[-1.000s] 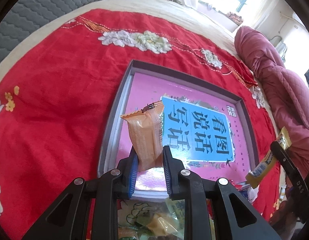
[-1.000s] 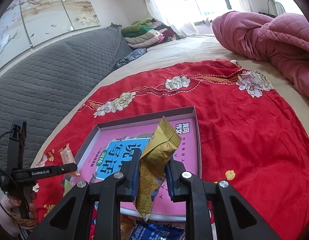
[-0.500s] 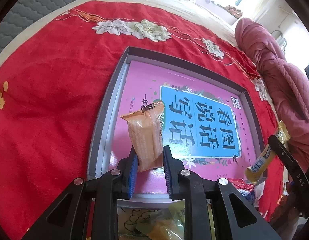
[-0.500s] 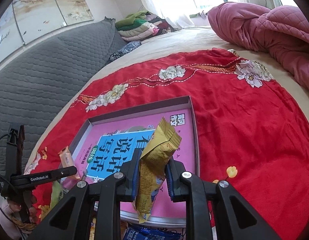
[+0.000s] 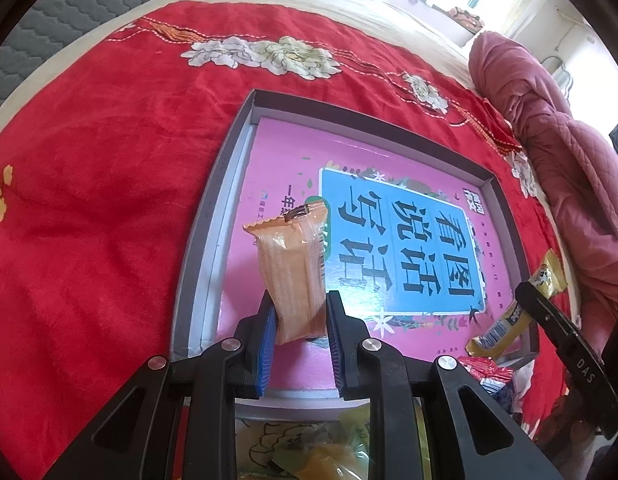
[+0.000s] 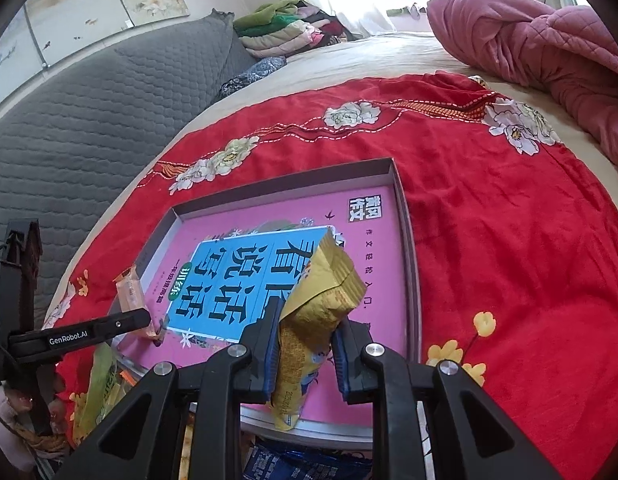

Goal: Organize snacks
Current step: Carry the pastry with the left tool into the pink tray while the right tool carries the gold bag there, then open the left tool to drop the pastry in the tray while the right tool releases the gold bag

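Bedroom scene: bed covered with a red floral blanket (image 5: 89, 208), grey quilted headboard (image 6: 89, 120) behind, pink quilt (image 6: 529, 44) bunched beyond the blanket, folded clothes (image 6: 285, 32) stacked near the window. Landmark is the shallow grey tray (image 5: 201, 248) sitting on the blanket, with a pink-and-blue book (image 5: 397, 248) lying flat inside it.

Left gripper (image 5: 301, 320): blue pads clamped on the lower end of an orange wafer packet (image 5: 295, 268). Packet stands upright over the tray's near left part, just inside the left wall, crimped top edge up. It looks clear of the book, but I cannot tell for sure.

Right gripper (image 6: 307, 336): pads clamped on the middle of a gold snack packet (image 6: 313, 312). Packet is tilted, its top flaring out over the tray's near right area, its bottom end hanging below the jaws at the tray's near rim.

Each wrist view shows the other gripper and its packet at the tray's near corner on that side.

More loose snack packets (image 6: 285, 464) lie just outside the tray's near rim, under both grippers; labels too blurred to read.
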{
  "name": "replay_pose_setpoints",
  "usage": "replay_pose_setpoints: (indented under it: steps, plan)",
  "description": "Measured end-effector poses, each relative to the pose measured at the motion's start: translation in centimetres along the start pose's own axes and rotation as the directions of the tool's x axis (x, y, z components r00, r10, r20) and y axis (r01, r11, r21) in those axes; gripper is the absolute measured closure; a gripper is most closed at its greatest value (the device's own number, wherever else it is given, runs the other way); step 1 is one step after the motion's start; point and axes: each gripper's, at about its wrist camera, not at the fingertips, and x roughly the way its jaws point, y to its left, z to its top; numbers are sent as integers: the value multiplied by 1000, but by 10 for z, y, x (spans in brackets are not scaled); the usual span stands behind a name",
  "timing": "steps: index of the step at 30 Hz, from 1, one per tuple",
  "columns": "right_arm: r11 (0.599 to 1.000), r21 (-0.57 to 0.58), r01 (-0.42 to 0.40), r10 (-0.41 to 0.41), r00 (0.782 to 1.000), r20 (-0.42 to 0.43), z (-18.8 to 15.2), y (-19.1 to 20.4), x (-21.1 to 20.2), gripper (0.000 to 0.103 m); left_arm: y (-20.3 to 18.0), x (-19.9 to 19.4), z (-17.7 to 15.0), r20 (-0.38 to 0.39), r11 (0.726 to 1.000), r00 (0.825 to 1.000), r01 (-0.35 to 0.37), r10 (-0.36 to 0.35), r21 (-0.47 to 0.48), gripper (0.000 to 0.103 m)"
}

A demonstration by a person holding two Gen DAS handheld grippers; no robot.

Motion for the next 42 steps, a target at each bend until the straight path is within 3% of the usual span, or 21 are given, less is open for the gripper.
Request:
replay_pose_setpoints:
  steps: [16, 22, 31, 35, 42]
  plan:
    - [997, 55, 58, -54, 996, -77, -2, -13, 10, 69, 5, 0, -1, -15, 1000, 1000, -11, 11, -17, 78]
    - [996, 45, 80, -76, 995, -71, -1, -13, 8, 68, 8, -3, -1, -20, 1000, 1000, -9, 8, -28, 77]
    - [996, 24, 82, -81, 995, -65, 1, -9, 6, 56, 9, -11, -1, -15, 999, 1000, -9, 9, -38, 76]
    - [996, 29, 82, -81, 996, -44, 3, -10, 2, 49, 10, -16, 1, -3, 999, 1000, 0, 0, -46, 68]
    - [998, 38, 54, -52, 998, -34, 6, -11, 0, 48, 10, -24, 1, 5, 999, 1000, 11, -11, -53, 65]
